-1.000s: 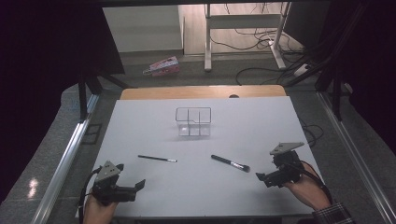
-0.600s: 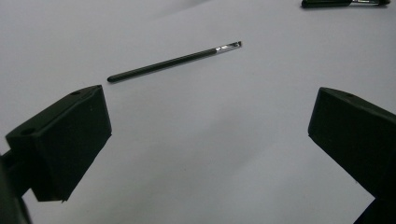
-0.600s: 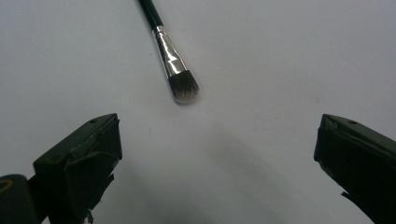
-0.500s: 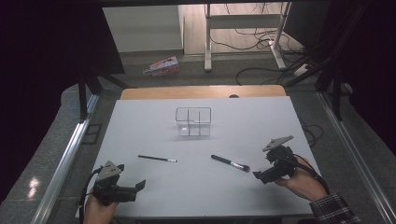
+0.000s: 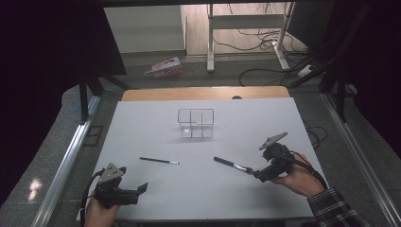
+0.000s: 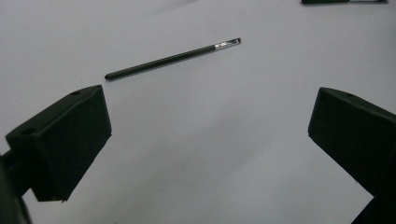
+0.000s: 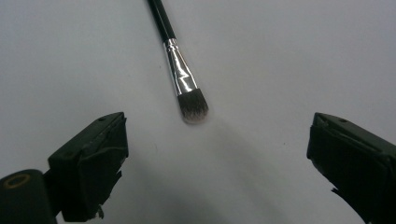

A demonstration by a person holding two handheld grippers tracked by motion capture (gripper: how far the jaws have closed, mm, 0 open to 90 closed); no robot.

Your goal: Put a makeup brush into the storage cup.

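left gripper (image 5: pixel 142 188): resting at the near left edge of the white table (image 5: pixel 156 127), jaws wide apart, gripping nothing, unmoved from a second ago
thin black liner brush with silver tip (image 5: pixel 159 161): lying flat just ahead of it, untouched
clear plastic compartment organiser (image 5: pixel 196 123): standing farther back at centre, well apart from both brushes
black-handled fluffy makeup brush (image 5: pixel 231 165): lying flat, bristles toward the right gripper
right gripper (image 5: pixel 256 174): has been closing in, now lowering at the bristle end, jaws wide, nothing held
change meaning: likely lining up a grasp
obstacles: none in the way

White table (image 5: pixel 142 127) with clear divided organizer (image 5: pixel 196 123), thin liner brush (image 5: pixel 159 161), thicker makeup brush (image 5: pixel 232 165).
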